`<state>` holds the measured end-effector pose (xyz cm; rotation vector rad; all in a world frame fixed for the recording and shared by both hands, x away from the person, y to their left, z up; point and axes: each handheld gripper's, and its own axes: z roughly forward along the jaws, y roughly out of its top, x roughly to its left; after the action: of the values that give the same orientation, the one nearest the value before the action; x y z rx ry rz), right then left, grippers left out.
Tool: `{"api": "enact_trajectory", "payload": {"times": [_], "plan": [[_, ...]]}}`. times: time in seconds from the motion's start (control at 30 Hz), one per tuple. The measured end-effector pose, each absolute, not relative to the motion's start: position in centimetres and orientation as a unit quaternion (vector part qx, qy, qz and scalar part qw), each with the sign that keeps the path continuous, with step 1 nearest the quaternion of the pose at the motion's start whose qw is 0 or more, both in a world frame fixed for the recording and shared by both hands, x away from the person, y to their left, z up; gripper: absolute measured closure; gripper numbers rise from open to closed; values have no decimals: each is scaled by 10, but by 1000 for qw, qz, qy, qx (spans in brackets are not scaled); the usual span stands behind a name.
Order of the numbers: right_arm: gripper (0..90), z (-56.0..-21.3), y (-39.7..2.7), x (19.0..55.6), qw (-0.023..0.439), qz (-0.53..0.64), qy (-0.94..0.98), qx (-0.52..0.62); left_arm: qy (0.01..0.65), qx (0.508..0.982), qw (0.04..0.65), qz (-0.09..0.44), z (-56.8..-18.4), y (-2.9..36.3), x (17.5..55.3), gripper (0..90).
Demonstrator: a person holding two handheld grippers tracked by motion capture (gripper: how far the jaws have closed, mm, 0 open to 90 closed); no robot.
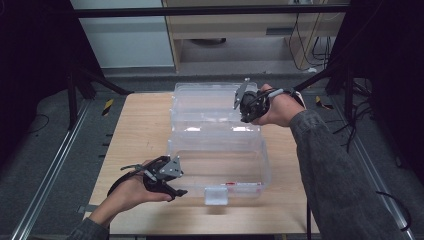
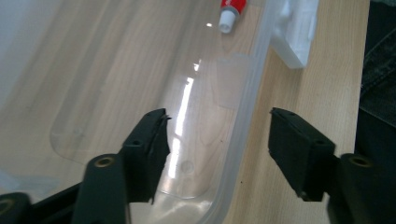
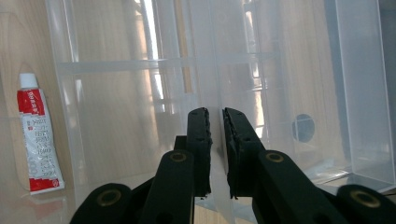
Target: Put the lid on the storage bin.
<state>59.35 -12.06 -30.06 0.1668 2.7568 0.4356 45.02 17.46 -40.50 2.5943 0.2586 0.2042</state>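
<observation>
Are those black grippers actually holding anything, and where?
The right gripper pinches the clear box's open lid at its edge. The left gripper straddles the box rim, not gripping.

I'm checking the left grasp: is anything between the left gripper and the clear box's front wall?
Nothing visible. The front wall already stands between the left gripper's open fingers, not yet pressed; the red-and-white tube lies farther off inside.
</observation>
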Motion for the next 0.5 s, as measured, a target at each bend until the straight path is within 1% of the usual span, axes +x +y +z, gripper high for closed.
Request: {"api": "enact_trajectory", "payload": {"times": [0.03, 0.07, 0.1, 0.13, 0.17, 0.2, 0.23, 0.27, 0.3, 0.43, 0.5], "plan": [[813, -301, -121, 594, 173, 152, 971, 59, 96, 959, 257, 74, -407, 174, 450, 443], [813, -301, -121, 594, 173, 152, 971, 59, 100, 959, 256, 72, -409, 173, 450, 443], [813, -301, -121, 594, 173, 153, 971, 60, 99, 960, 251, 73, -412, 172, 450, 492], [813, -301, -121, 594, 173, 153, 971, 60, 99, 960, 251, 73, -412, 172, 450, 517], [814, -301, -121, 594, 172, 153, 971, 59, 98, 961, 249, 69, -414, 171, 451, 517], [814, -301, -121, 594, 171, 152, 972, 59, 97, 961, 249, 67, -415, 170, 451, 558], [815, -301, -121, 594, 170, 154, 972, 58, 100, 961, 249, 65, -416, 169, 451, 618], [815, -301, -121, 594, 170, 154, 972, 58, 100, 961, 249, 65, -416, 169, 451, 655], [816, -301, -121, 594, 169, 154, 972, 58, 102, 961, 249, 65, -417, 168, 452, 655], [822, -301, -121, 594, 172, 154, 972, 54, 99, 961, 252, 51, -418, 167, 452, 781], [823, -301, -121, 593, 174, 152, 972, 53, 100, 961, 253, 52, -418, 167, 452, 788]]}}
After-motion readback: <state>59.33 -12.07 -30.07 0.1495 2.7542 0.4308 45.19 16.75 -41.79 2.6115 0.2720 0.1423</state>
